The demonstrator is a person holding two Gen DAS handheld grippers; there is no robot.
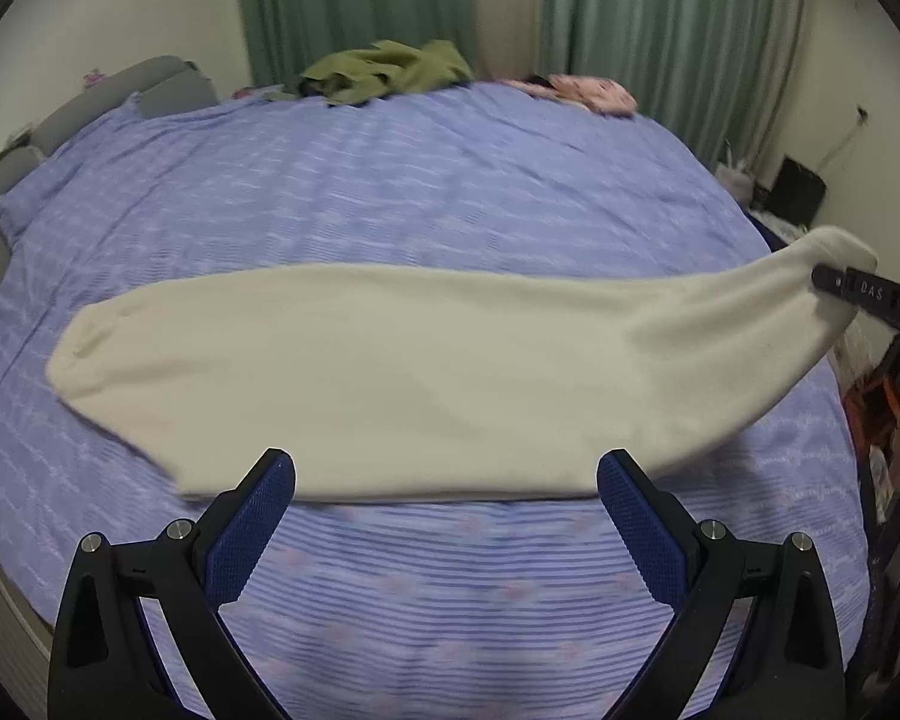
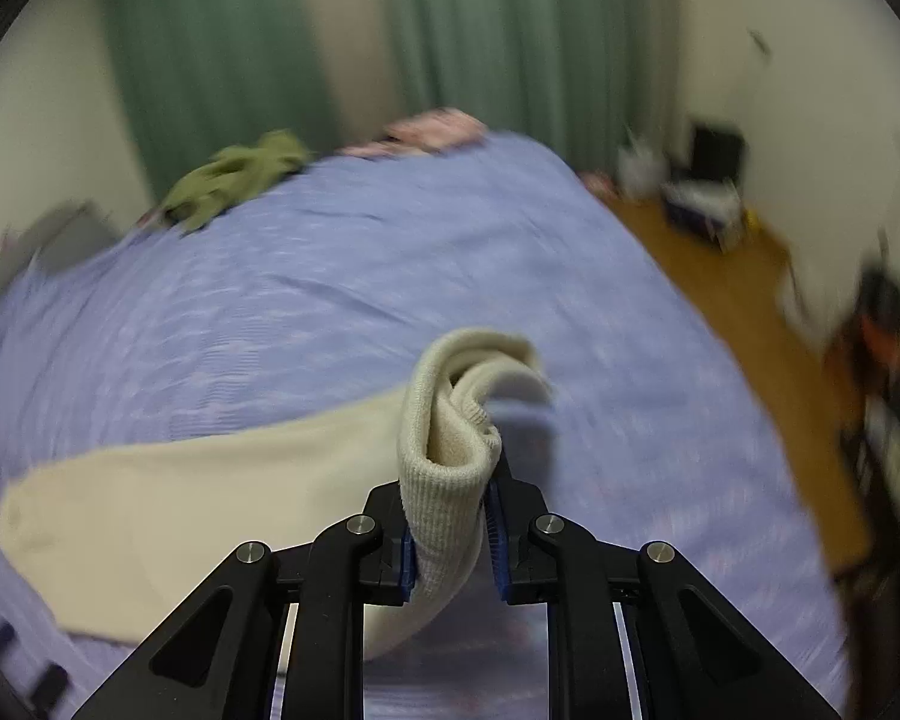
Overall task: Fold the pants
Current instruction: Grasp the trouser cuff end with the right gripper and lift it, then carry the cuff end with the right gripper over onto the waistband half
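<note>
Gaping wide, the left gripper (image 1: pixel 446 480) hangs over the striped blue bed cover (image 1: pixel 390 192) with nothing between its two blue-padded fingers (image 1: pixel 252 525); the near edge of the cream pants (image 1: pixel 390 372) lies just beyond their tips. One pair of pants — folded lengthwise into a single long strip — stretches across the bed from left to right, its left end flat on the cover, its right end lifted. That raised end is pinched in the right gripper (image 2: pixel 450 516), whose fingers are closed tight on the ribbed cuff (image 2: pixel 444 480), the fabric bunching up above them. In the left wrist view the right gripper's black arm carries white letters reading "DAS". Farther back, at the bed's far edge, sit two more garments: one olive-green heap (image 1: pixel 384 69) and one pink patterned piece (image 1: pixel 582 93). Green curtains (image 1: pixel 660 30) hang behind.
</note>
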